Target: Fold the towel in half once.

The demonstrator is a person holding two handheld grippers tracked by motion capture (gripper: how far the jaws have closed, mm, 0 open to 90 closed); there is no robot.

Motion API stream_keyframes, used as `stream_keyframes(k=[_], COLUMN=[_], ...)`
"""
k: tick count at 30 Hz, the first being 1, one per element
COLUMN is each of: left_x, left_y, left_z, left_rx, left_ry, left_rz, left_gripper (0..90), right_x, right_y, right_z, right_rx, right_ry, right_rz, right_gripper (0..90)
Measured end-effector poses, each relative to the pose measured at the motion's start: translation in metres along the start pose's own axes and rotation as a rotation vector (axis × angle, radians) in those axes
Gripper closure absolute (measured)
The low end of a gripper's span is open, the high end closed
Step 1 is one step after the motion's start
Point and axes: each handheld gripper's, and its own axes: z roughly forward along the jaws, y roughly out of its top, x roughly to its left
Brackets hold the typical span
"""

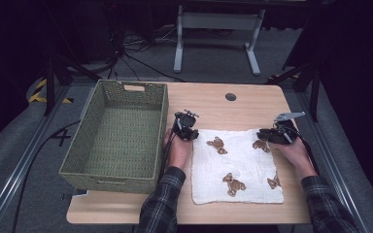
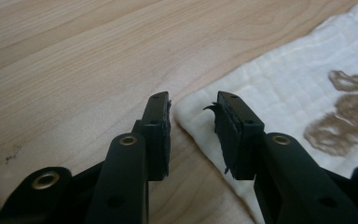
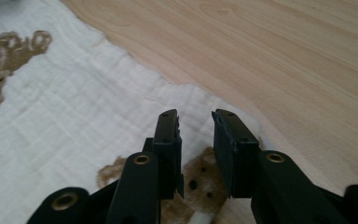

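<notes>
A white cloth (image 1: 245,167) printed with brown teddy bears (image 1: 233,183) lies flat on the wooden table (image 1: 223,109). My left gripper (image 1: 190,131) is at the cloth's far left corner. In the left gripper view its jaws (image 2: 193,100) stand apart just over that corner of the cloth (image 2: 284,84), with nothing pinched. My right gripper (image 1: 266,136) is at the far right corner. Its jaws (image 3: 196,116) are also parted, low over the cloth (image 3: 74,121) and a bear print (image 3: 200,182) near the edge.
A green woven basket (image 1: 109,172), with nothing in it, stands on the table's left side, close beside my left hand. A dark round hole (image 1: 230,96) is in the tabletop at the back. Bare wood lies beyond the cloth. Cables and a stand's legs are on the floor behind.
</notes>
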Motion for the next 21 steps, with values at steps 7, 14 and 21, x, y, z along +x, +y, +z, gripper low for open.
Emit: stream_keyframes(k=[7, 14, 21], left_x=[0.003, 0.000, 0.002], left_y=[0.001, 0.001, 0.002], left_z=[0.006, 0.007, 0.007], left_rx=[-0.004, -0.009, -0.011], left_ry=[0.005, -0.022, -0.048], left_rz=[-0.001, 0.021, 0.009], left_gripper=[66.3, 83.9, 87.3], right_x=[-0.020, -0.026, -0.022], right_y=[0.004, 0.001, 0.003], right_z=[0.005, 0.012, 0.012], right_rx=[0.005, 0.015, 0.018], right_ry=[-0.058, -0.063, -0.054], right_rz=[0.032, 0.052, 0.032], right_gripper=[66.7, 66.3, 86.6])
